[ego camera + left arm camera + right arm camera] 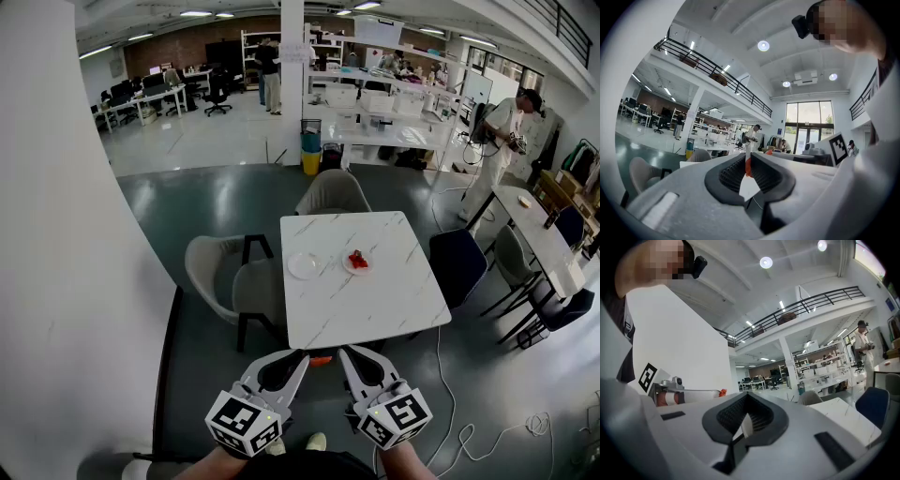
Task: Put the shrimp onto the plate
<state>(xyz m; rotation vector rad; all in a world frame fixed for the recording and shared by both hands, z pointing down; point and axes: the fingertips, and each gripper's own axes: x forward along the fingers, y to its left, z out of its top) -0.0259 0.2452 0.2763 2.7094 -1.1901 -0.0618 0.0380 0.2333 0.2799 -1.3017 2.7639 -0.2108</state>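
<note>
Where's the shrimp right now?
Head view: the shrimp lies on a small plate near the middle of the white table, just right of the empty plate.

The place was seen to be a large open-plan office and lab hall. Far ahead of the left gripper, rows of desks with monitors and swivel chairs were set out, with storage racks beside them. Far beyond the right gripper, workbenches loaded with equipment were ranged. A railed mezzanine and a tall glazed entrance were shown above and ahead of the left gripper, and a polished grey floor was spread throughout.
</note>
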